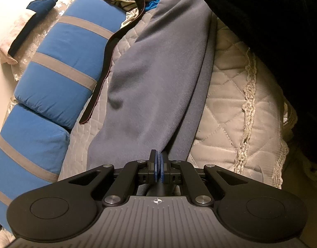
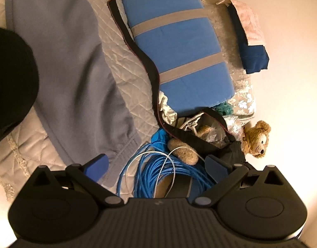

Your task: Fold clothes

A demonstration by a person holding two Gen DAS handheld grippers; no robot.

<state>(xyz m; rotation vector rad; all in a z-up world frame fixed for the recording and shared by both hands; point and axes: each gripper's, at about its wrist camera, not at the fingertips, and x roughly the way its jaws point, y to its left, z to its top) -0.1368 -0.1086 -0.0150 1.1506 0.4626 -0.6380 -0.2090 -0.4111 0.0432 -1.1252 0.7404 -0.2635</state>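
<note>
Garment: a long grey-blue fleece garment point(image 1: 150, 78) lies stretched over the cream quilted bedspread point(image 1: 224, 103), which serves here as the landmark; in the right wrist view its cuffed end point(image 2: 125, 150) is at the near edge of the bedspread.
Left gripper: the left gripper point(image 1: 159, 168) has its blue pads pressed together on an edge of the fleece garment — the cloth runs from between them up across the bedspread.
Right gripper: the right gripper point(image 2: 156, 165) has its jaws spread wide with nothing between them; it hangs above the end of the bedspread, just beside the cuffed end.
Black strap: a long black strap with a dark red edge point(image 2: 142, 55) lies on the bedspread, between the garment and the cushion.
Cushion: a blue cushion with grey stripes point(image 1: 61, 62) lies along the far side of the bedspread.
Cable: a coil of blue cable point(image 2: 158, 173) lies at the end of the bedspread — under the right gripper.
Toy: a brown teddy bear point(image 2: 257, 138) lies beyond the cable, near the cushion's end.
Dark shape: a black cloth mass point(image 1: 272, 31) covers one side of the bedspread.
</note>
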